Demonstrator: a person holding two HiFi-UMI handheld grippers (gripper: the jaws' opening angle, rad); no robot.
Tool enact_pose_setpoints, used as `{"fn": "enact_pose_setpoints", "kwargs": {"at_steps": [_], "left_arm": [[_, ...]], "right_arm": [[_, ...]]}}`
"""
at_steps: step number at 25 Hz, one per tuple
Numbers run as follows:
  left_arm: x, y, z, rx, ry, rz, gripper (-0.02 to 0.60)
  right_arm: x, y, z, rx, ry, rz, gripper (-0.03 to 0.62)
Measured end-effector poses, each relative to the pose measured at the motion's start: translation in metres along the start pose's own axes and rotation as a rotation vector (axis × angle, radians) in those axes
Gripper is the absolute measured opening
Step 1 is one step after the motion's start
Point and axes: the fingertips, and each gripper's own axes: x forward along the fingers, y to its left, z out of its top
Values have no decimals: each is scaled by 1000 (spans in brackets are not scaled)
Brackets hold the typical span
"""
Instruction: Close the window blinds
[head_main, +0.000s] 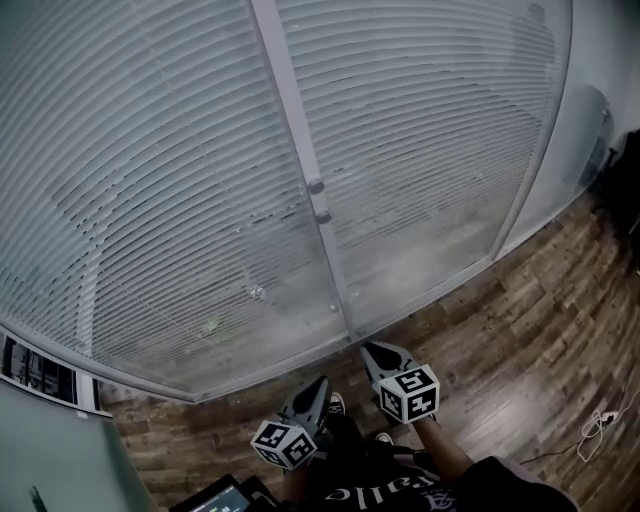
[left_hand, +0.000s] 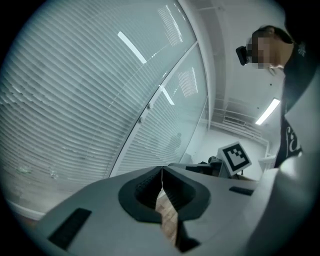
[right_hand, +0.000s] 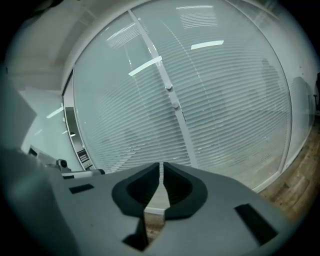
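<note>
Down low in the head view, the left gripper (head_main: 321, 384) and the right gripper (head_main: 372, 349) were held side by side, tips aimed at the foot of the window. Only the gripper views showed the jaws. In the left gripper view, the left gripper (left_hand: 162, 168) had its jaws pressed together, tips meeting in a thin line, with nothing between them. In the right gripper view, the right gripper (right_hand: 161, 164) stood a narrow slit apart, also holding nothing.

Each gripper carried a marker cube, the left one (head_main: 284, 443) and the right one (head_main: 410, 392). The left gripper view alone also caught the right cube (left_hand: 235, 156) from the side, with the person's dark sleeve (left_hand: 295, 115) above it.

Beyond the tips were the window blinds (head_main: 180, 200): pale horizontal slats across the whole wall, well apart from both grippers and touched by neither. A pale upright frame post (head_main: 295, 130) split them into two panels, and two small knobs (head_main: 316, 186) sat on it, one above the other. The right gripper view faced this post (right_hand: 175, 107) almost head-on, while the left gripper view saw the blinds (left_hand: 75, 100) at a slant.

The head view alone showed the wooden floor (head_main: 500, 330) beneath the window.
</note>
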Motion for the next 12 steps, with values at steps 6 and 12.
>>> {"fn": "enact_pose_setpoints", "kwargs": {"at_steps": [6,12], "left_arm": [[-53,-53,-43,-31,32,37,6],[-103,-79,-45,3,-2,41,6]], "right_arm": [[-61,32,-54,25,92,43,37],[-102,77,-80,16,83,84,37]]}}
